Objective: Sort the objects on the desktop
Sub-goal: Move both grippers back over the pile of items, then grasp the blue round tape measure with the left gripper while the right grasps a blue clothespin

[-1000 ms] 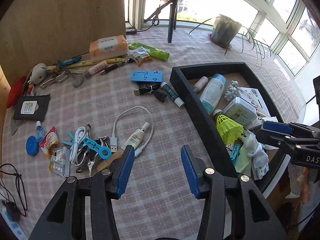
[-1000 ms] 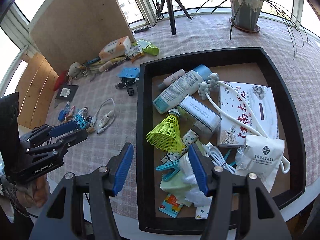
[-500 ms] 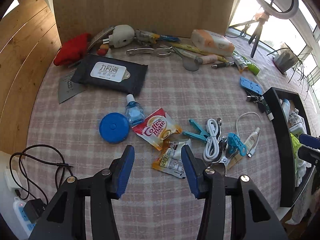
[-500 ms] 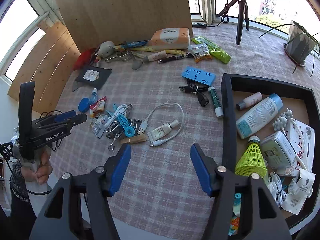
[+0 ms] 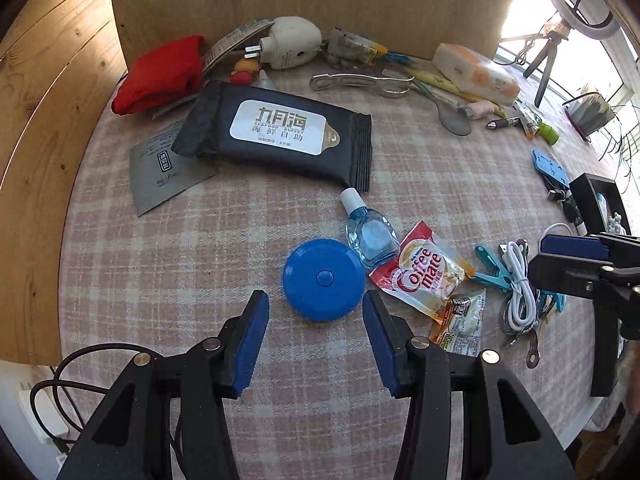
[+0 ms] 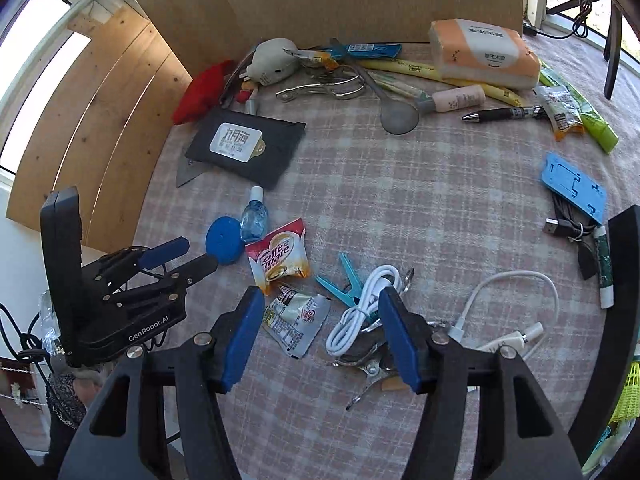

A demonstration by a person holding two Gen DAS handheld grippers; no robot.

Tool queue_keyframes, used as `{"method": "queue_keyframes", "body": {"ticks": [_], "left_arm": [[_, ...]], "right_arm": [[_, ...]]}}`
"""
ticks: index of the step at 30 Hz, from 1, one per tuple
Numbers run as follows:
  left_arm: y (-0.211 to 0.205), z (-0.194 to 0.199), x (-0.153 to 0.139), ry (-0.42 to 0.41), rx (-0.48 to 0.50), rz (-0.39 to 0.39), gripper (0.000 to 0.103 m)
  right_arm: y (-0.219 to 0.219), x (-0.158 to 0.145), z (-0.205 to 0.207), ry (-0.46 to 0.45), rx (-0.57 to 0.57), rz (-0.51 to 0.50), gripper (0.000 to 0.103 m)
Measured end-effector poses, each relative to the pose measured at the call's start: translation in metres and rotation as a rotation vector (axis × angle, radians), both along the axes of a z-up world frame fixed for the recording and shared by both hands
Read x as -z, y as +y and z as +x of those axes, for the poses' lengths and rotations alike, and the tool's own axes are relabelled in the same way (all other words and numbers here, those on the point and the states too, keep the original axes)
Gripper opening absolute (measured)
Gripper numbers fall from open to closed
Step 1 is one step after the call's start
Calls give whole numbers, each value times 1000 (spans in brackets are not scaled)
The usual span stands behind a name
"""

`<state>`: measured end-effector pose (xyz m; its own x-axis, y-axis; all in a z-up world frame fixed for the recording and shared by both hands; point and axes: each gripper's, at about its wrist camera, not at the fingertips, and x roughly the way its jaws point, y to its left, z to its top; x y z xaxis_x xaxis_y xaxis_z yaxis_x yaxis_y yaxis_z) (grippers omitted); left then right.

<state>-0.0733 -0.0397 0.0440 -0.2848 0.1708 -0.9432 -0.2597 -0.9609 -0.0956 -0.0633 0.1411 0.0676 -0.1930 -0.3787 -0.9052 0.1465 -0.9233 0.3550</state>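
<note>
Hovering over the checked desk (image 5: 200, 264), the left tongs (image 5: 316, 322) are standing open, nothing between them, with the blue disc (image 5: 323, 285) lying just beyond their tips. A dropper bottle (image 5: 370, 236) is touching the disc, beside a Coffee-mate sachet (image 5: 424, 274) and below the black wipes pack (image 5: 280, 130). The right tongs (image 6: 320, 326) are gaping wide, their jaws having just been closing a little, gripping nothing, above a second sachet (image 6: 298, 318), a white cable (image 6: 366, 306) and a blue peg (image 6: 344, 280). The tray's (image 6: 622, 280) black wall is showing at right.
</note>
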Motion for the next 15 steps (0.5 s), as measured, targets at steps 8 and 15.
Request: {"method": "queue_keyframes", "body": {"ticks": [8, 15], "left_arm": [[-1, -13, 1, -8, 10, 27, 47], [-3, -19, 2, -2, 28, 28, 52]], "right_arm": [[-9, 38, -27, -102, 49, -23, 59], [-5, 39, -20, -111, 9, 48, 59]]}}
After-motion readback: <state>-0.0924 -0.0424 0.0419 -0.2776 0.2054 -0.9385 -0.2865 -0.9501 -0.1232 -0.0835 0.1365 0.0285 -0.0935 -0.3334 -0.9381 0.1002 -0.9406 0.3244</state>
